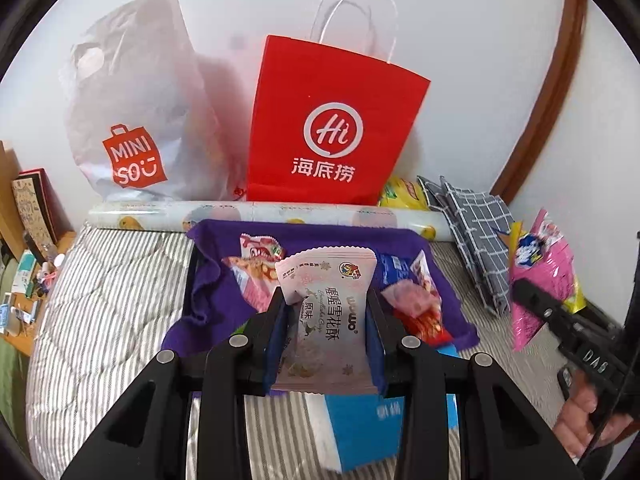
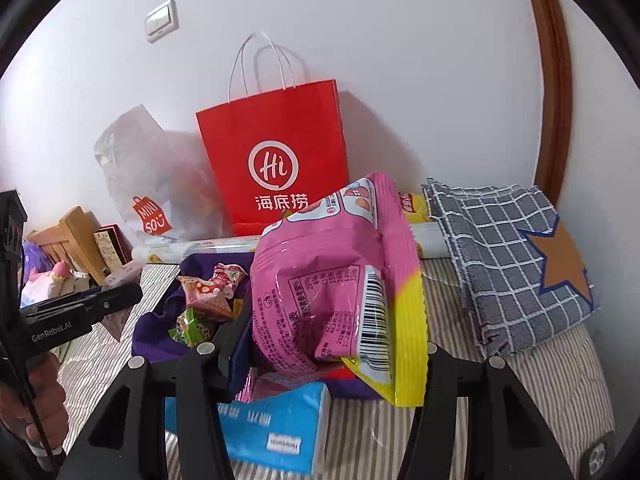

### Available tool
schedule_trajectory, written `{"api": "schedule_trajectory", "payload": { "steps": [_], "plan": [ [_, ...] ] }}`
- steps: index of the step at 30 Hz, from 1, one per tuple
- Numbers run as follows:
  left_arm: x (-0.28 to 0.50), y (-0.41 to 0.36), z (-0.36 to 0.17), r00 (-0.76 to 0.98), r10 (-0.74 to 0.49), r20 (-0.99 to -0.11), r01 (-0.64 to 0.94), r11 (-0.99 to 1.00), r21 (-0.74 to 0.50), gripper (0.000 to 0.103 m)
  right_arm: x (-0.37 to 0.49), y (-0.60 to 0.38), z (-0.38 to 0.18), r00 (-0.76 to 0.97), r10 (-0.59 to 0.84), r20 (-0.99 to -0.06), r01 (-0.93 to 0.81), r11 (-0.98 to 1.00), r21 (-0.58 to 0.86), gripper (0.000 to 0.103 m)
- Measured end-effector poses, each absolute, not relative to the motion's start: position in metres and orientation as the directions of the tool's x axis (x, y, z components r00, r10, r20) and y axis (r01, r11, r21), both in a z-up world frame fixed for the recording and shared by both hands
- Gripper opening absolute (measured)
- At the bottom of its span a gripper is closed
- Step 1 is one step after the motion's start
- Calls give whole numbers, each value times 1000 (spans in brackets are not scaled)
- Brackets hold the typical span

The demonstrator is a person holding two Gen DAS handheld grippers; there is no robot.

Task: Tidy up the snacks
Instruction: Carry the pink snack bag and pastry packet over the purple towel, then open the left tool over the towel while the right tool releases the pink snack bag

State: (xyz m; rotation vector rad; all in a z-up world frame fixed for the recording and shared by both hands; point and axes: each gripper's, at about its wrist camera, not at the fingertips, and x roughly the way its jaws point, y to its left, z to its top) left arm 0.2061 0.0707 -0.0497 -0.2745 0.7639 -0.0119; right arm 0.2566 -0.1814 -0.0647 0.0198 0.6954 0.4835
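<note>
Left tongs (image 1: 326, 300) clenched a glossy pale-pink snack packet (image 1: 326, 312) before the purple-lined tray (image 1: 400, 240); right tongs (image 2: 332, 320) grasped a crinkly pink-and-yellow bag (image 2: 332, 280) above it.

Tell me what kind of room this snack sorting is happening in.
Most likely a bedroom in a home: the snacks sit on a striped quilt like bed covering, shopping bags such as the red paper bag lean against a plain wall, and a cluttered wooden shelf stands beside it.
</note>
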Motion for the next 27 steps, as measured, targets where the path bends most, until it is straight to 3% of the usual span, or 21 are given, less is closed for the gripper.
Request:
{"api": "schedule_trajectory", "payload": {
  "steps": [11, 27],
  "plan": [
    [257, 83, -67, 720, -172, -672, -95, 935, -341, 35, 303, -152, -93, 609, 454, -651, -439, 876, 201, 52],
    [291, 69, -118, 649, -135, -749, -112, 956, -270, 36, 335, -146, -153, 494, 428, -757, -416, 881, 226, 53]
  ]
}}
